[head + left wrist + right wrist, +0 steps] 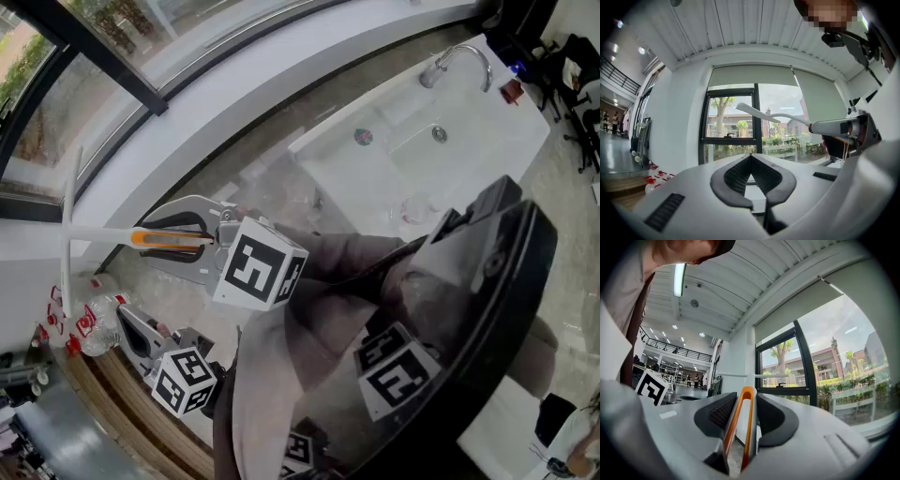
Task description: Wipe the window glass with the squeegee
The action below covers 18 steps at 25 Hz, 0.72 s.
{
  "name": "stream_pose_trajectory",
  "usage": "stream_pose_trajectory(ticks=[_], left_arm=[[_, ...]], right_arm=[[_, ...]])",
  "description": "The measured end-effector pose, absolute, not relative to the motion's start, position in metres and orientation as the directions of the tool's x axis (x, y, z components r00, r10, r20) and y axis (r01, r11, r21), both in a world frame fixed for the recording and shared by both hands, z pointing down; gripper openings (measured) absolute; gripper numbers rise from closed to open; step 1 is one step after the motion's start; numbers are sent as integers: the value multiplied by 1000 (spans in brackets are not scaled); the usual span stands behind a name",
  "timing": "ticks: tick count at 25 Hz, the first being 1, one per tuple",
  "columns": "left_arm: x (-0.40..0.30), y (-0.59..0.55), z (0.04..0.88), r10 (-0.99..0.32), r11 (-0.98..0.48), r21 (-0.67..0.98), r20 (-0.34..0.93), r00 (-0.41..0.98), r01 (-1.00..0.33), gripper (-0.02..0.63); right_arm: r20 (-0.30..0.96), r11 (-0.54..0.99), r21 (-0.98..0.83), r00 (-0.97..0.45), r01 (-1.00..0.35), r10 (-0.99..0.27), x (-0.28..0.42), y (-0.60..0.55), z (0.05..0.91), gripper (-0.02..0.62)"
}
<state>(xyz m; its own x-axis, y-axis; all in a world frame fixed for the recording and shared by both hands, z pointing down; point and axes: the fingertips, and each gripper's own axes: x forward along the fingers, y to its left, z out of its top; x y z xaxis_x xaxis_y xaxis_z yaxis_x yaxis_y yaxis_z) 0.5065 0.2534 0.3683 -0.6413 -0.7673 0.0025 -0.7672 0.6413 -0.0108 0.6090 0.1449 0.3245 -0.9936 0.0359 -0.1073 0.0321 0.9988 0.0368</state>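
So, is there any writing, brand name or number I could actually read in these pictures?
No text is readable anywhere.
marker cubes: black-and-white square patterns, not letters.
bottles: red labels, print too small to read.
squeegee: no print visible.

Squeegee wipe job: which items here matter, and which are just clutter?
Job:
- squeegee, clamped in the right gripper
- window glass

Lying about:
- left gripper, shut and empty
- faucet
- sink
- red-capped bottles
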Motion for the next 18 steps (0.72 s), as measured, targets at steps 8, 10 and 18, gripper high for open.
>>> stream_pose_trajectory(ticks=[8,10,18], left_arm=[[502,252,372,-772,636,-5,8,-636,-772,2],[500,251,373,-774,633,-2,10,-633,-774,2],[487,255,380,-778,628,22,11,-628,-778,2]], right_arm=[[-98,999,32,-995,27,30,605,144,329,132],[-95,999,31,-995,25,28,603,144,330,132],[-97,1000,13,-995,24,25,591,148,331,132]])
